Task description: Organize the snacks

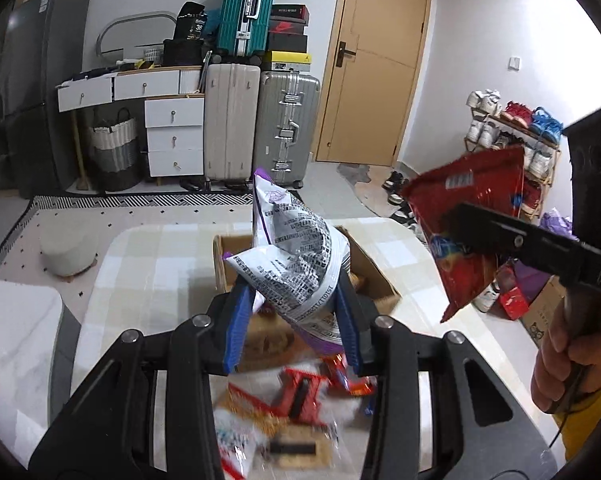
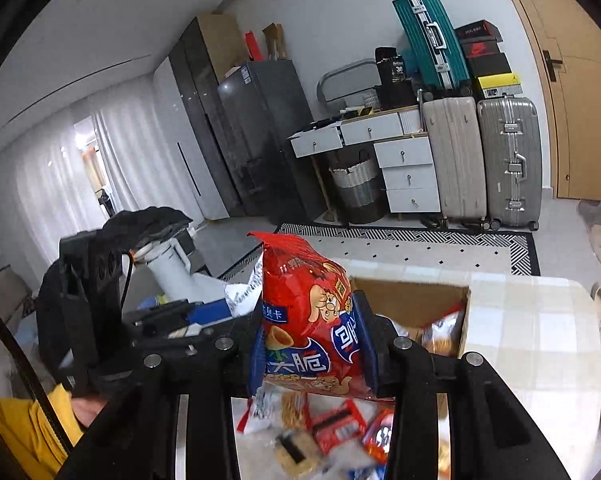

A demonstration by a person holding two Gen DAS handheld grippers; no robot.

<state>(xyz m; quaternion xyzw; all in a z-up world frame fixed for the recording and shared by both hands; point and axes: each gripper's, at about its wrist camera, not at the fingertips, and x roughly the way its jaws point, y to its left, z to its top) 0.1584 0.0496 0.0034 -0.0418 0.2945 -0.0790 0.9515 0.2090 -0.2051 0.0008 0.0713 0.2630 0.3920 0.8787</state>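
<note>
My left gripper point(image 1: 294, 312) is shut on a white and purple snack bag point(image 1: 296, 256) with black print, lifted above the table. Behind that bag stands an open cardboard box point(image 1: 374, 276) on the checked tablecloth. My right gripper point(image 2: 312, 344) is shut on a red snack bag point(image 2: 308, 320) with a cartoon on it, also held up in the air. In the left wrist view the red bag point(image 1: 472, 216) hangs at the right, clamped by the right gripper point(image 1: 456, 224) in a person's hand point(image 1: 568, 356). The cardboard box point(image 2: 416, 300) holds some orange packets.
Several loose snack packets point(image 1: 296, 408) lie blurred on the table below both grippers, also seen as snack packets point(image 2: 332, 428). Suitcases point(image 1: 260, 128), a white drawer unit point(image 1: 174, 136) and a wooden door point(image 1: 376, 60) stand across the room. A shoe rack point(image 1: 512, 136) is at the right.
</note>
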